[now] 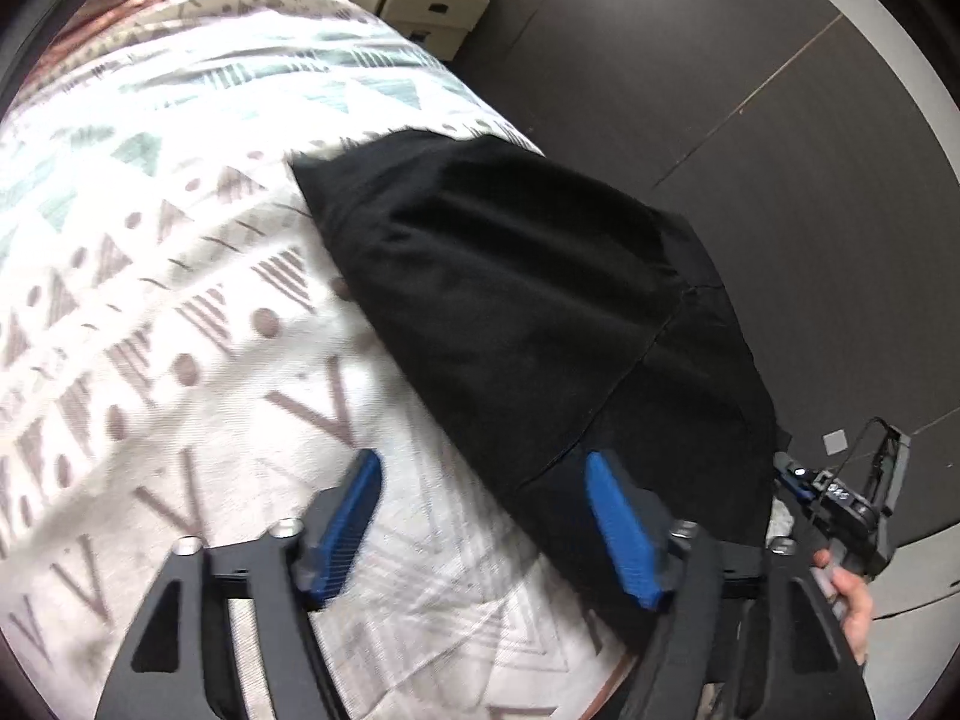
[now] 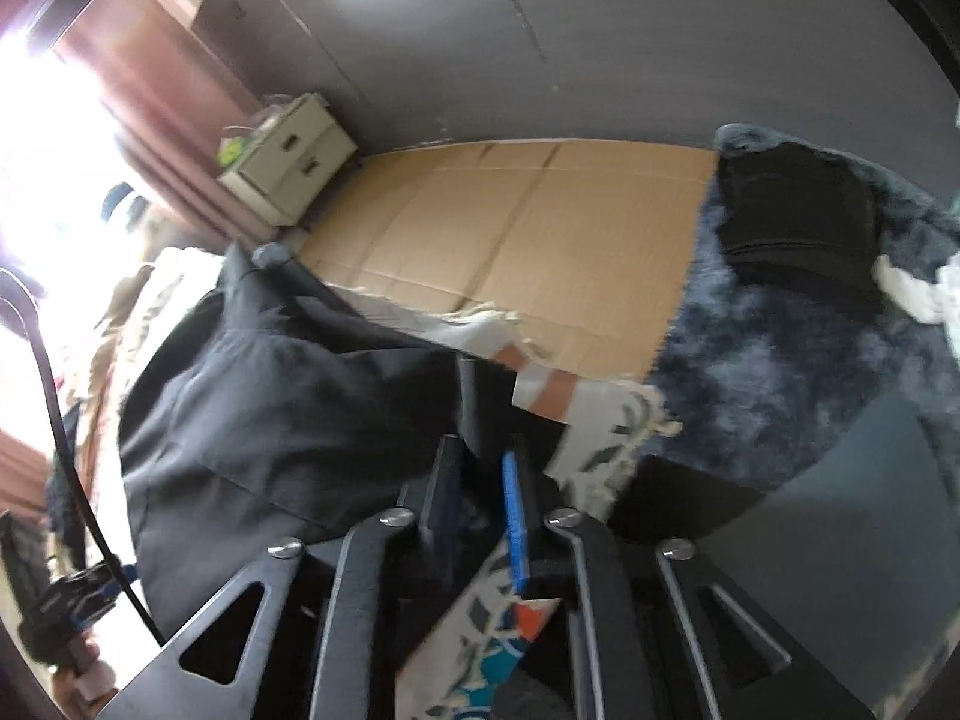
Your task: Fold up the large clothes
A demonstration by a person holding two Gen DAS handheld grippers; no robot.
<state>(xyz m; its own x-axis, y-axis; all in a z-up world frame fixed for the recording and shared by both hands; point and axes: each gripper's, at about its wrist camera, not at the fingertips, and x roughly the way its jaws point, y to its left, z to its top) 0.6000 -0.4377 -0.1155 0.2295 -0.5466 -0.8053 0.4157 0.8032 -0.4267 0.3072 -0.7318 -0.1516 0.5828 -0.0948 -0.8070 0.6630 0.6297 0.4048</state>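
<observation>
While left fingers gape over the black garment, only right view shows cardboard, its fingers' grip unclear.

a black garment lies across the middle and right of the frame on a bed covered in a pale sheet with triangles, dots and stripes. at the bottom, the left tool has its blue fingers spread apart, the right-hand one over the garment's lower edge, gripping nothing. cream drawer boxes stand at the top beside dark floor. a hand with another tool shows at lower right.
</observation>
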